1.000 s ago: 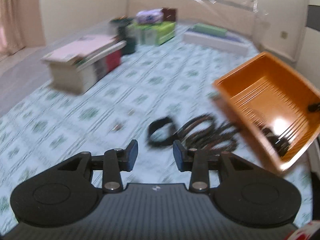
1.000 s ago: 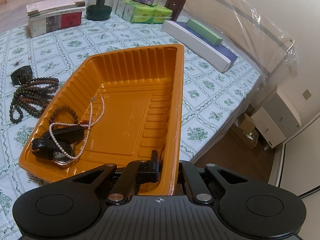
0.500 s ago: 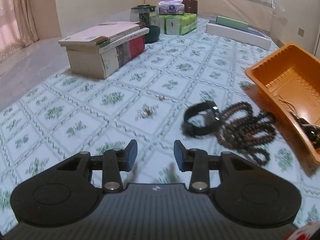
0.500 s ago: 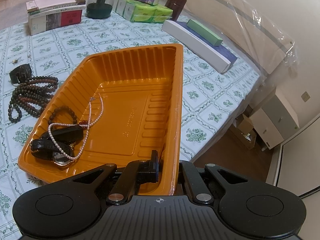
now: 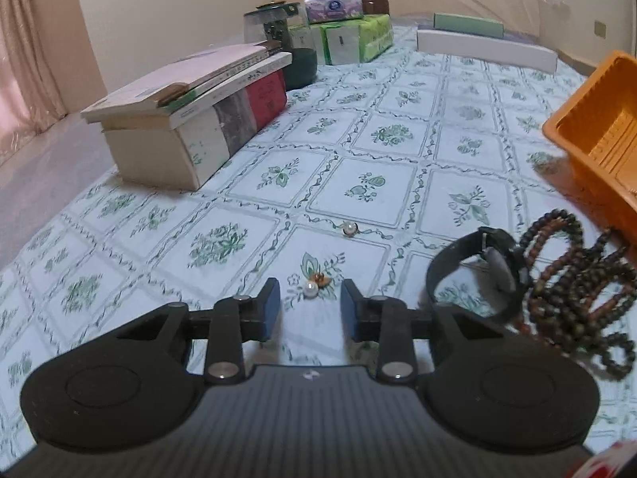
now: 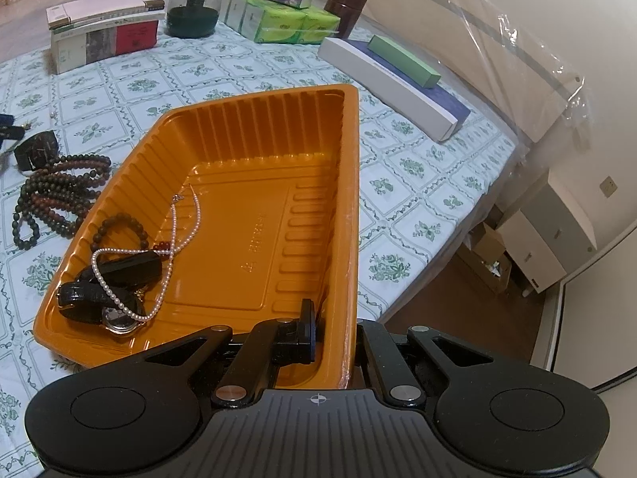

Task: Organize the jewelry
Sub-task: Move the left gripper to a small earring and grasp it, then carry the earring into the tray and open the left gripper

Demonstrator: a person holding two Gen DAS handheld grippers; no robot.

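Two small pearl earrings lie loose on the patterned bedsheet (image 5: 358, 127): the nearer earring (image 5: 311, 288) sits just ahead of the left gripper (image 5: 309, 304), roughly centred between its blue pads; the farther earring (image 5: 349, 229) lies a little beyond, apart from it. Left jaws are closing, partly open, nothing touched yet — the pearl is in front of the tips, not between them.

Right gripper (image 6: 332, 328) is clamped shut on the near wall of the orange tray (image 6: 350, 183), holding it tilted off the sheet. Tray already holds a pearl necklace (image 6: 175, 235), a dark bead bracelet and strapped watches in its low corner. A black watch (image 5: 477, 271) and a pile of brown bead strands (image 5: 577, 275) are on the sheet beside the tray, not yet collected.

Step in hand, as judged: pick up the nearer earring.
- Advance the tips until the pearl is fully between the pads before closing further.
- Bring tips down to the sheet — the piece is tiny and the fabric soft; a high pinch would likely miss it.
- Close slowly; a round pearl may squirt sideways.
- Keep the tray steady so its contents stay put.
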